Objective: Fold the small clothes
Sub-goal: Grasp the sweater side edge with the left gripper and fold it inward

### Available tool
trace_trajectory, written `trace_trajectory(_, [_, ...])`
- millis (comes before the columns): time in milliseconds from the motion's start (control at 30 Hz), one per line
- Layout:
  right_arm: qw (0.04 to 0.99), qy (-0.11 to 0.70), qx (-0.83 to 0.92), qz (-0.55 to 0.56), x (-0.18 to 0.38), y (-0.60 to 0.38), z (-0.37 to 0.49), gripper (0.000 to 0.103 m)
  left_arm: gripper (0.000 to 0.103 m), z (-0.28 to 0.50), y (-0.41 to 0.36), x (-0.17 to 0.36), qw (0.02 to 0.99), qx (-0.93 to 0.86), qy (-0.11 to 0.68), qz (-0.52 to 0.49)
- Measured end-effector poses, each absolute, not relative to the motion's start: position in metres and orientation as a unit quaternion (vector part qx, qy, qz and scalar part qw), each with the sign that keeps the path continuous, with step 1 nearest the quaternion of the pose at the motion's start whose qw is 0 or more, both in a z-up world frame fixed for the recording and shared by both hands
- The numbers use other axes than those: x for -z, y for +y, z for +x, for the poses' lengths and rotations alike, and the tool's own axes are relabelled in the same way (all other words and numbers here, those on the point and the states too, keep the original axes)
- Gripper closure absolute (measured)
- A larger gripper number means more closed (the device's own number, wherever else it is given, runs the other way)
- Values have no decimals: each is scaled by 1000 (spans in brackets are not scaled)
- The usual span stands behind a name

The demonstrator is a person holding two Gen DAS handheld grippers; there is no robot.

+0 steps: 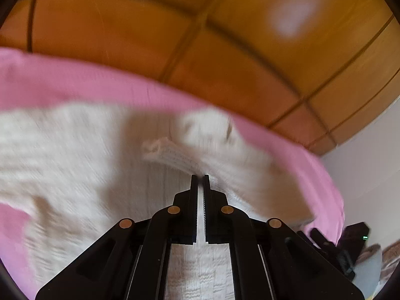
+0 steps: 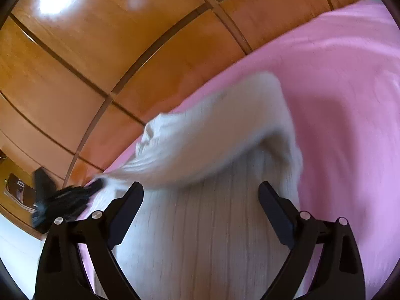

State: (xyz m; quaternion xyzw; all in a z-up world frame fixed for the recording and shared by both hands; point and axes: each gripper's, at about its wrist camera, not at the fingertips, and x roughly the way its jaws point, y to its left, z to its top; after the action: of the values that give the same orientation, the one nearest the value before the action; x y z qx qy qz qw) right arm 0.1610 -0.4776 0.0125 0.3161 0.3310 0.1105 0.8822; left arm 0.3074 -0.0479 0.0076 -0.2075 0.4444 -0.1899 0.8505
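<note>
On the pink bed (image 1: 75, 85), left gripper (image 1: 200, 178) clamps the sweater (image 1: 75, 150) hem — right gripper (image 2: 201, 187) gapes; next, carry the fold over.

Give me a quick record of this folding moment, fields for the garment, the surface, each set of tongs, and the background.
garment: white knit garment, one part lifted and draped over the rest
surface: pink cover under the garment
left tongs: shut, pinching a ribbed edge of the garment
right tongs: open, above the garment, gripping nothing
background: wooden panelled doors
image quality: motion blur in both views
</note>
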Motion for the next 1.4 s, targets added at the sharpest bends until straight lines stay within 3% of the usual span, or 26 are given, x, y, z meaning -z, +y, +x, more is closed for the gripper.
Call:
trace_trajectory(133, [887, 318, -74, 328, -8, -488, 176, 8, 103, 312, -24, -18, 871, 152, 429, -184])
trace_trajectory(300, [889, 328, -92, 305, -1, -483, 156, 6, 103, 318, -17, 23, 849, 123, 484, -174])
trace_trajectory(367, [892, 337, -101, 285, -1, -478, 145, 6, 103, 313, -11, 34, 830, 134, 498, -215])
trace_trajectory(433, [895, 339, -106, 270, -3, -477, 134, 6, 80, 311, -5, 40, 822, 137, 494, -248])
trace_trajectory(467, [897, 340, -105, 264, -3, -478, 130, 6, 37, 308, -4, 43, 820, 138, 491, -261])
trace_trajectory(500, [897, 340, -104, 262, -4, -478, 128, 5, 19, 305, -1, 45, 820, 132, 483, -278])
trace_trajectory(633, [896, 336, -96, 273, -7, -485, 120, 5, 30, 307, -8, 44, 810, 164, 480, -295])
trace_trajectory(667, [897, 334, -93, 275, -9, -487, 119, 5, 43, 308, -13, 43, 814, 162, 480, -285])
trace_trajectory(700, [897, 332, -90, 276, -11, -489, 118, 6, 69, 313, -23, 42, 820, 159, 483, -261])
trace_trajectory(733, [900, 326, -85, 276, -15, -492, 118, 6, 81, 317, -31, 43, 821, 162, 490, -244])
trace_trajectory(767, [904, 318, -79, 274, -20, -495, 119, 6, 99, 319, -36, 45, 820, 164, 499, -229])
trace_trajectory(933, [916, 294, -73, 265, -44, -500, 135, 6, 100, 312, -35, 24, 853, 148, 459, -198])
trace_trajectory(1067, [916, 306, -81, 248, -49, -489, 162, 14, 100, 310, -12, 11, 870, 126, 435, -194])
trace_trajectory(1300, [898, 392, -38, 197, -9, -453, 209, 16, 99, 315, -24, 44, 861, 96, 476, -151])
trace_trajectory(1400, [918, 379, -7, 119, -2, -432, 208, 13, 98, 307, -19, 56, 865, 53, 483, -125])
